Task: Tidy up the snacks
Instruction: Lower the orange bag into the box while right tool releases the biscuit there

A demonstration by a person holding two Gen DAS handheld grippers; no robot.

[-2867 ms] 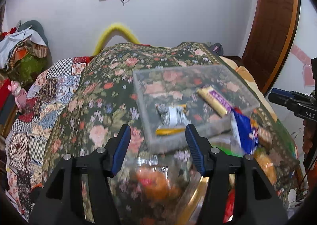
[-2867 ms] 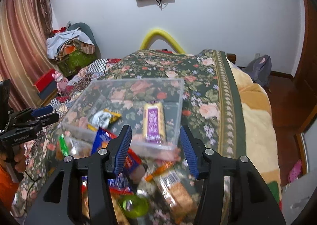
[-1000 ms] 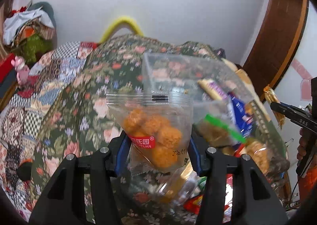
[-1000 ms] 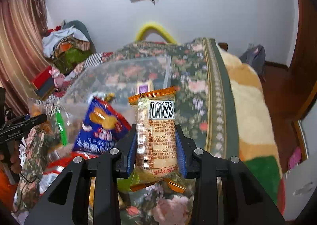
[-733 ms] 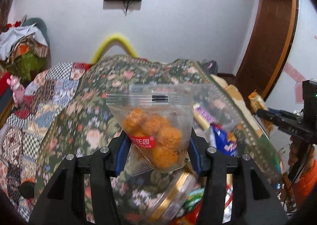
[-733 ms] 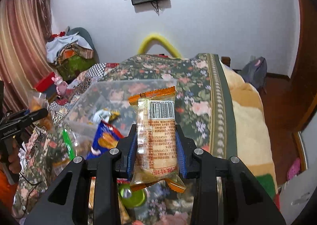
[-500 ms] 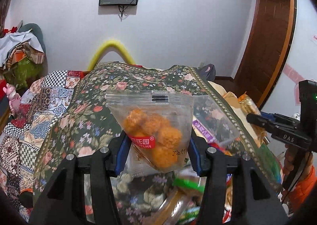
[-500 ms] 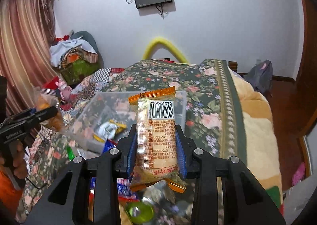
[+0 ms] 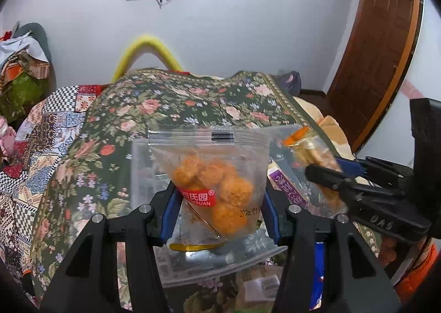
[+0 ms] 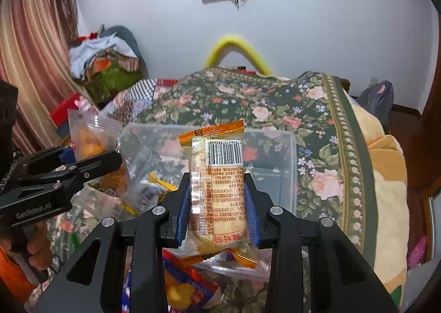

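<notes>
Floral bed (image 10: 317,109): left claw (image 9: 217,202) clamps puff bag (image 9: 212,175), right claw (image 10: 217,211) clamps biscuit pack (image 10: 217,189) (slippery film); both could collide over bin (image 10: 275,175) at 12 o'clock.

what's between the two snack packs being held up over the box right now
In the right wrist view, a silver and yellow wrapper lying in the clear box shows between the bag of orange balls and the biscuit pack.

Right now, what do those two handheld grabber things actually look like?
Both are matte black plastic frames with silver screws. The left gripper and right gripper have blue pads lining the jaws. White lettering marks their sides. An orange sleeve shows behind the bare hand.
</notes>
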